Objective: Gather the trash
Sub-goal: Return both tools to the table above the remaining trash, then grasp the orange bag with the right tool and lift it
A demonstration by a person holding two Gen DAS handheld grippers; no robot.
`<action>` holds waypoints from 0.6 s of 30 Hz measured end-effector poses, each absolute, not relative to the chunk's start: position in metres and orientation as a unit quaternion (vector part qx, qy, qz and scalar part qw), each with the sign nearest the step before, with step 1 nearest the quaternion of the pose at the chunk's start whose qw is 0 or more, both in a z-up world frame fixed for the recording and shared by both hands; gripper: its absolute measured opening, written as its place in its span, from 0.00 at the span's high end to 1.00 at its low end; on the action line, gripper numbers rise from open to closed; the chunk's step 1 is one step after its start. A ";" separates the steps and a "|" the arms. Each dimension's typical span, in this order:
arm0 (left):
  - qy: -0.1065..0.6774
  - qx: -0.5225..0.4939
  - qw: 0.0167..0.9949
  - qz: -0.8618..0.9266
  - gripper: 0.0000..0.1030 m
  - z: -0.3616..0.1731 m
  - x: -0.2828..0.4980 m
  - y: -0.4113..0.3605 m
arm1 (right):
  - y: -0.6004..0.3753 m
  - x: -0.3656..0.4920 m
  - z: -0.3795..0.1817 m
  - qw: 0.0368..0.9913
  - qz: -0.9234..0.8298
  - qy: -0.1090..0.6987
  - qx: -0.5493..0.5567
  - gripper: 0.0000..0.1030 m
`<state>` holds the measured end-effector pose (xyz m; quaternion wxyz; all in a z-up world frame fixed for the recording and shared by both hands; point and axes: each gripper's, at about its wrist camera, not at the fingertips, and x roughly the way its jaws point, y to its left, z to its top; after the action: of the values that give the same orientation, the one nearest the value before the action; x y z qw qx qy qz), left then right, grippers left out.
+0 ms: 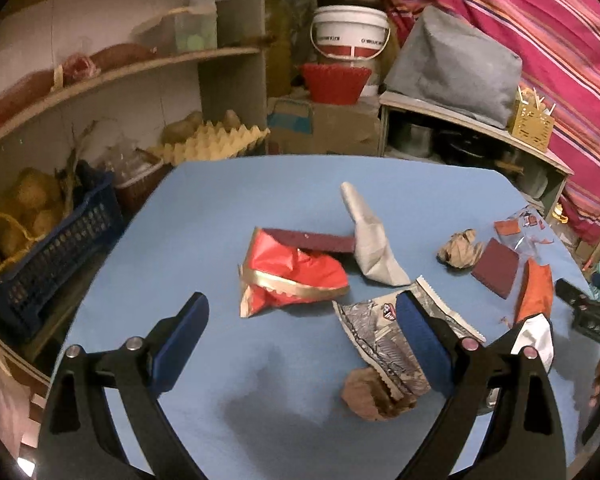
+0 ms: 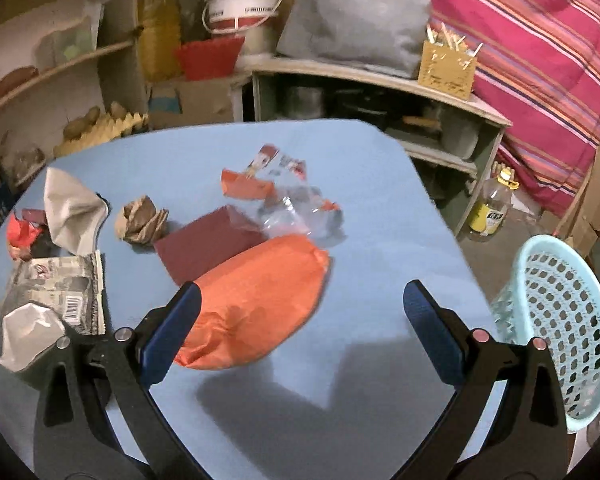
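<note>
A blue table (image 1: 204, 216) fills both wrist views, and nearly all the trash lies on it, so by the look of things the collecting has barely begun. A pale blue perforated basket (image 2: 560, 320) stands off the table's right edge, beside the right gripper; its inside is not visible, so whether anything has gone in cannot be told. The largest piece is an orange bag (image 2: 260, 300), lying just in front of the right gripper (image 2: 300, 324), whose jaws are spread wide and hold nothing. The bag touches the gripper's left finger and looks the likeliest first pick. Behind the bag lie a dark red card (image 2: 204, 244) and a crumpled clear plastic wrapper (image 2: 296, 208). The left gripper (image 1: 304, 344) is likewise spread and empty, hovering over bare table. Near it sit a red and gold wrapper (image 1: 292, 276), a grey folded wrapper (image 1: 372, 240), and a printed grey packet (image 1: 376, 332) partly hidden behind the gripper's right finger. Smaller still are a crumpled brown paper ball (image 1: 460, 248) and a brown wad (image 1: 372, 396) at the near edge. Around the table stand cluttered shelves, a white bucket (image 1: 350, 32) and a dark blue crate (image 1: 56, 248), none blocking the reach. The pieces overlap, which could make single grabs awkward.
</note>
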<state>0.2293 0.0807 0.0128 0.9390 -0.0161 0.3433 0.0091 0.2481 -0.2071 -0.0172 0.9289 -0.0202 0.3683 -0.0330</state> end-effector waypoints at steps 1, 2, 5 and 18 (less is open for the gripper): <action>0.347 -0.021 0.938 0.008 0.10 0.011 0.231 0.082 | -0.205 0.251 -0.020 0.928 -0.032 0.372 -0.020 0.04; 0.348 -0.021 0.937 0.006 0.10 0.011 0.231 0.081 | -0.203 0.255 -0.023 0.926 -0.031 0.377 -0.019 0.04; 0.349 -0.016 0.937 0.001 0.10 0.011 0.233 0.076 | -0.200 0.262 -0.033 0.919 -0.038 0.392 -0.024 0.04; 0.371 -0.005 0.929 -0.018 0.10 0.001 0.243 0.061 | -0.196 0.274 -0.050 0.893 0.019 0.449 -0.027 0.76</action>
<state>0.2433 0.0611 0.0014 0.9286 -0.0046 0.3705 -0.0177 0.2743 -0.1956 -0.0497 0.8930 -0.0274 0.4487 0.0187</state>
